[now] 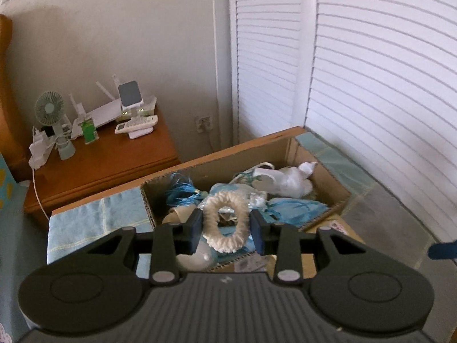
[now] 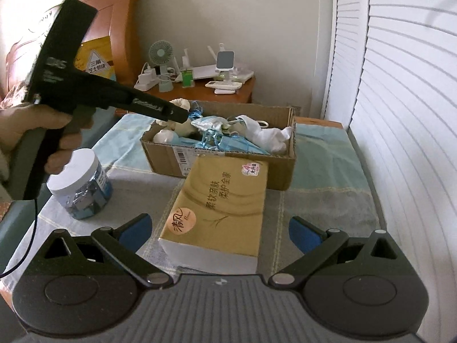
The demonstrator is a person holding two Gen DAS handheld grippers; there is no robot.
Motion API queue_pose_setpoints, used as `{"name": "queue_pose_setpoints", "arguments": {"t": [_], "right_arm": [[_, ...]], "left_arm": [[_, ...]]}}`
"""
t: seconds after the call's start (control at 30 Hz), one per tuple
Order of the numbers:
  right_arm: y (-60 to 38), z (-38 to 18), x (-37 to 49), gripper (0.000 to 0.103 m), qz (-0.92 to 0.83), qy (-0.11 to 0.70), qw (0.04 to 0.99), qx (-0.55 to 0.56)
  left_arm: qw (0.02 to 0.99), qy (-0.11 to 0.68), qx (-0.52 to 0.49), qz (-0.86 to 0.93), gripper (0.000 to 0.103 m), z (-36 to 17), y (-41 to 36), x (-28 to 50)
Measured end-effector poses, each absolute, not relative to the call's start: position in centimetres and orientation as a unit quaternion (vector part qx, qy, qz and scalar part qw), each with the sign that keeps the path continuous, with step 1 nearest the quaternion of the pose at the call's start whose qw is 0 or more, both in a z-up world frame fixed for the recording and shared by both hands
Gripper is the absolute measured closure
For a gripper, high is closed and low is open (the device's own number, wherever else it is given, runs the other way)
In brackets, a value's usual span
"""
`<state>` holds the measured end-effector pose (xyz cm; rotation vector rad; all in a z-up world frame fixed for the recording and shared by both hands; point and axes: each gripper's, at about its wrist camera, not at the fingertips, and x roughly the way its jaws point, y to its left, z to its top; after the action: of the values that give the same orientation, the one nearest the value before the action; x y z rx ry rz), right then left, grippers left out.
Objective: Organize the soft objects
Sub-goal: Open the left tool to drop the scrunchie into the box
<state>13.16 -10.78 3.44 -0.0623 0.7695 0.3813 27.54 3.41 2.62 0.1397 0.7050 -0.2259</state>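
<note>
My left gripper point(image 1: 227, 230) is shut on a white fluffy scrunchie point(image 1: 227, 221), held over the near left end of an open cardboard box point(image 1: 340, 197). The box holds soft things: blue face masks point(image 1: 297, 208), a white plush toy point(image 1: 288, 180), blue string point(image 1: 182, 193). In the right wrist view the left gripper point(image 2: 182, 114) reaches over the box point(image 2: 242, 161) from the left, with the scrunchie point(image 2: 180, 103) at its tip. My right gripper point(image 2: 220, 230) is open and empty, its blue pads either side of a yellow tissue pack point(image 2: 217, 208) lying in front of the box.
A clear jar with a white lid point(image 2: 80, 183) stands left of the tissue pack on the checked tablecloth point(image 2: 328, 200). A wooden nightstand point(image 1: 100, 157) behind the table carries a small fan point(image 1: 50, 108), a router and remotes. White louvred doors point(image 1: 371, 71) stand on the right.
</note>
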Motion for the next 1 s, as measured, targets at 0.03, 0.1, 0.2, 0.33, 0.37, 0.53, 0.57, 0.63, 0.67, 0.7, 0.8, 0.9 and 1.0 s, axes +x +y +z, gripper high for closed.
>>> {"name": "queue_pose_setpoints", "arguments": {"t": [0.03, 0.1, 0.2, 0.33, 0.37, 0.53, 0.57, 0.63, 0.67, 0.7, 0.8, 0.9, 1.0], "right_arm": [[-10.8, 3.4, 13.1, 0.0, 0.184, 0.373, 0.909, -0.03], [-10.9, 3.5, 13.1, 0.0, 0.183, 0.371, 0.91, -0.03], [-10.9, 3.5, 13.0, 0.0, 0.186, 0.371, 0.909, -0.028], [-11.0, 3.6, 12.9, 0.0, 0.187, 0.369, 0.91, -0.029], [-11.0, 3.6, 12.9, 0.0, 0.187, 0.368, 0.91, -0.029], [-11.1, 4.0, 12.6, 0.0, 0.178, 0.367, 0.913, -0.03], [-11.1, 4.1, 12.6, 0.0, 0.174, 0.368, 0.913, -0.03], [-11.2, 4.3, 12.5, 0.0, 0.168, 0.367, 0.914, -0.028], [-11.3, 4.4, 12.4, 0.0, 0.165, 0.367, 0.915, -0.026], [-11.4, 4.5, 12.3, 0.0, 0.163, 0.367, 0.915, -0.024], [-11.5, 4.7, 12.1, 0.0, 0.149, 0.367, 0.918, -0.025], [-11.6, 5.0, 11.9, 0.0, 0.131, 0.367, 0.921, -0.028], [-11.7, 5.2, 11.8, 0.0, 0.099, 0.371, 0.923, -0.033]], "left_arm": [[0.93, 0.346, 0.069, -0.106, 0.065, 2.5, 3.3, 27.8], [0.931, 0.344, 0.073, -0.096, 0.054, 2.2, 3.2, 28.2], [0.935, 0.337, 0.075, -0.083, 0.019, 2.1, 3.2, 28.3], [0.942, 0.318, 0.073, -0.074, 0.005, 2.7, 3.2, 27.8], [0.945, 0.309, 0.071, -0.073, 0.005, 2.9, 3.2, 27.4], [0.954, 0.283, 0.067, -0.065, 0.003, 4.3, 3.3, 25.5], [0.956, 0.279, 0.065, -0.063, 0.003, 4.5, 3.3, 25.0], [0.958, 0.274, 0.058, -0.062, 0.001, 4.8, 3.6, 24.0], [0.959, 0.273, 0.054, -0.059, 0.001, 4.9, 3.7, 23.4], [0.96, 0.271, 0.053, -0.055, 0.001, 5.0, 3.8, 22.8], [0.961, 0.267, 0.052, -0.047, 0.001, 5.1, 3.9, 20.8], [0.961, 0.268, 0.041, -0.048, 0.001, 5.1, 4.1, 18.9], [0.959, 0.277, 0.039, -0.033, 0.001, 5.0, 3.8, 16.9]]}}
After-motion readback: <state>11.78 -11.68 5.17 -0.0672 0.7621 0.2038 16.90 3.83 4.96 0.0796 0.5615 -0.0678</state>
